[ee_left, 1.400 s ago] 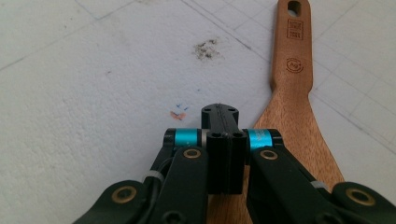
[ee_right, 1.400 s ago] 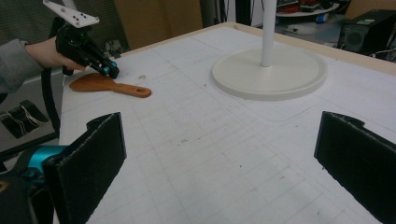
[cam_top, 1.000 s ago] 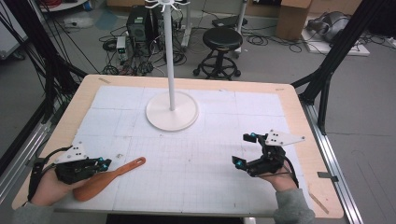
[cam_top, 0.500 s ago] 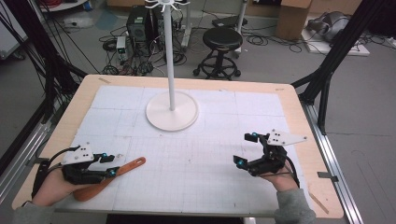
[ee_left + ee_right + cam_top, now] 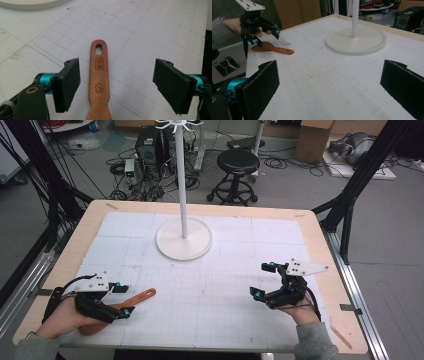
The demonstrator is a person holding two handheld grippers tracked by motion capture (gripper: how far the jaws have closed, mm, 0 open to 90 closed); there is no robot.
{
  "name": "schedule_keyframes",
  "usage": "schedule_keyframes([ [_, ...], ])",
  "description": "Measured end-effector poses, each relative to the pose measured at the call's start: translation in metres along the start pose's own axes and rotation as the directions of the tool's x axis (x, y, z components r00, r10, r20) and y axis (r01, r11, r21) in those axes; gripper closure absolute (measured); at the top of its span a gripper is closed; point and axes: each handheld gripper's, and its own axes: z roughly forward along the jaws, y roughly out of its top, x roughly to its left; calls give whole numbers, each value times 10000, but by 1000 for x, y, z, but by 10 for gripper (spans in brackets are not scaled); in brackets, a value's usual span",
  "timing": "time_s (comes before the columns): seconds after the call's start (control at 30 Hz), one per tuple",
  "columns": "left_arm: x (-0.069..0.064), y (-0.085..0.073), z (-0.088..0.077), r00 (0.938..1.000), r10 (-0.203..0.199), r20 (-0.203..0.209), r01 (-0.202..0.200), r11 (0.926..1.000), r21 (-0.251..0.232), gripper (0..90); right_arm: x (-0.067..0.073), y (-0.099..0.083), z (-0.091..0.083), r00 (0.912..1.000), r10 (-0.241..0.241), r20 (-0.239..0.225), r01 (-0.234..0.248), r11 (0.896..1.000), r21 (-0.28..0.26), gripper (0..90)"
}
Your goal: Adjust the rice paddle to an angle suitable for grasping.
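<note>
High view: left gripper [image 5: 120,301] sits at the near-left of the table [image 5: 320,240], jaws just been opening, now spread w/ the wooden spatula [image 5: 137,298] lying flat between them, handle pointing toward table centre. Right gripper [image 5: 265,279] rests near-right, jaws spread, nothing in them. White hook stand [image 5: 184,239] at mid-back. Beyond: black stool [image 5: 239,162], computer tower [image 5: 148,142], cables on grey floor, cardboard boxes.

Left gripper view: spatula handle [image 5: 99,72] w/ its hang hole runs up the middle between both pads [image 5: 71,80], touching neither. Reads as lining up on the handle before a pinch, or a let-go; can't tell which. If a pick-up, next move prob. calls for closing squarely on the handle w/o sliding it, then lifting toward the stand.

Right gripper view: own jaws wide apart, empty. Spatula [image 5: 272,48] at far left under the other gripper [image 5: 268,37]; stand base [image 5: 355,40] ahead. Surface is a white gridded mat [image 5: 317,82] w/ small specks, on a wood-edged top.
</note>
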Motion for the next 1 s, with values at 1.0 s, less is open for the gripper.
schedule_keyframes([
  [1.0,7,-8,18,9966,536,-620,-439,9879,1488,321,-7,0,0,9998,147,-121,-150,9997,-207,10],
])
